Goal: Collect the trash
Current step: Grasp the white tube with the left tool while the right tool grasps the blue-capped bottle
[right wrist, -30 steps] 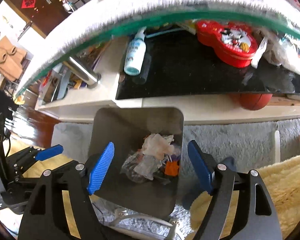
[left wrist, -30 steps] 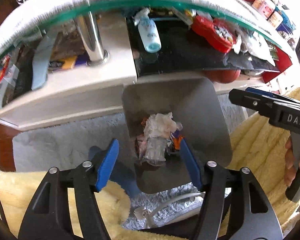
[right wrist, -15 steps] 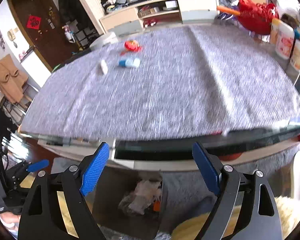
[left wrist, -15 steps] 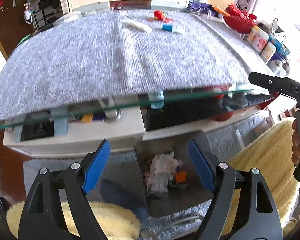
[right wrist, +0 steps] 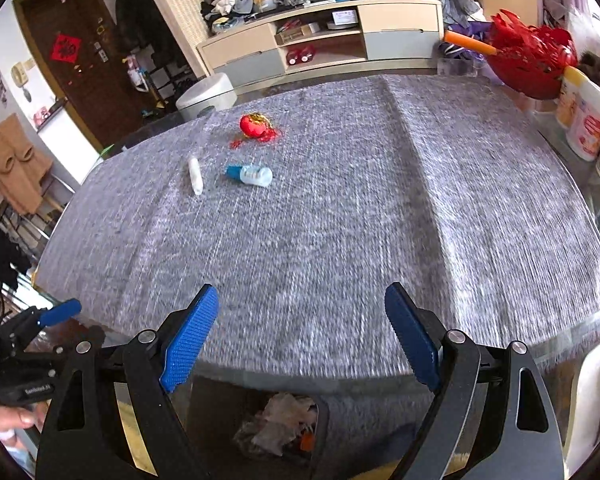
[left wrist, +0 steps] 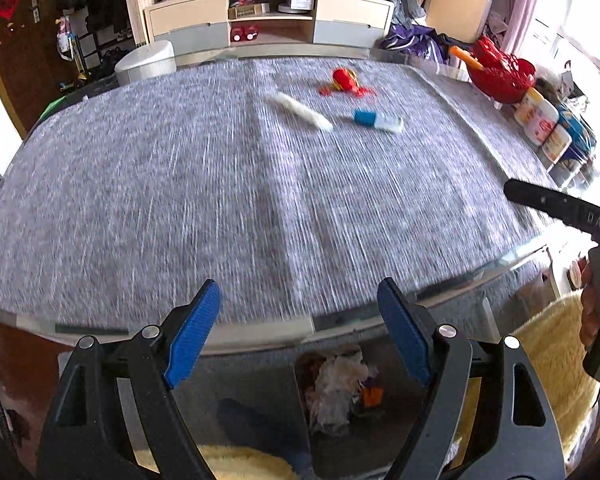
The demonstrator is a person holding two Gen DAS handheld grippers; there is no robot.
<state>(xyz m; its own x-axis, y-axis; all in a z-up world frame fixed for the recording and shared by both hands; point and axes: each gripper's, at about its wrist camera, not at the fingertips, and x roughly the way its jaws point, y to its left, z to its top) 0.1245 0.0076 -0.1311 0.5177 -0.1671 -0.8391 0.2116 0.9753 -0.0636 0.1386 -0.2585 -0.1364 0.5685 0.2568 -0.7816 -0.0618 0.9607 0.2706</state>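
**Both claws empty above the near edge, three pieces waiting across the bench**

The bench [right wrist: 340, 240], covered by a grey woven cloth, is filling both views. Below its near edge, on the floor, the bin [left wrist: 340, 392] is sitting with crumpled wrappers already inside.

The left claw [left wrist: 300, 336] and the right claw [right wrist: 300, 336] are both standing wide, having just been opening, with nothing between the blue pads. Both are hanging over the near edge.

The remaining trash is lying well apart from them, toward the far edge and left of the cloth's centre crease. The red ornament [right wrist: 254, 126] is sitting farthest back. Nearer are the small bottle with a blue cap [right wrist: 250, 175] and, to its left in the right wrist view, the white tube [right wrist: 195, 176]. The tube's long axis is running roughly near-to-far; the bottle is lying crosswise, cap pointing left. Neither claw looks clearly nearer, though I judge the tube suits the left.

Readable writing: "DAS" on the right claw's body in the left wrist view.
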